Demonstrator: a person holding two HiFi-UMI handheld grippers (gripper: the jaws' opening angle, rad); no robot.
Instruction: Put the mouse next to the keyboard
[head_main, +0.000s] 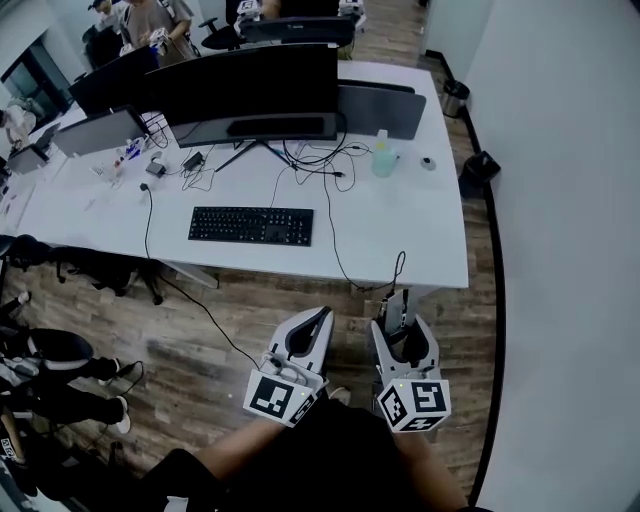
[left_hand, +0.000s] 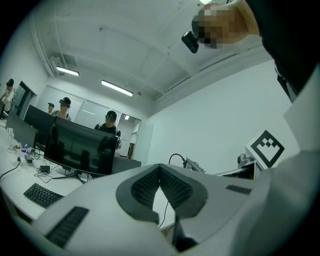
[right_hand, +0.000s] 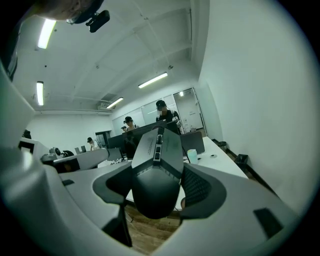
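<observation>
My right gripper (head_main: 399, 306) is clamped on the dark mouse (right_hand: 156, 172), which sticks out nose-first between the jaws. I hold it in the air above the wooden floor (head_main: 215, 315), short of the near edge of the white desk (head_main: 405, 225). The black keyboard (head_main: 251, 225) lies on that desk in front of a wide monitor (head_main: 250, 85), well apart from the mouse. My left gripper (head_main: 315, 320) hangs beside the right one, its jaws together at the tips with nothing between them

The keyboard (head_main: 251, 225) lies on the desk (head_main: 405, 235) before the monitor (head_main: 250, 88), bottle (head_main: 383, 158) at right
</observation>
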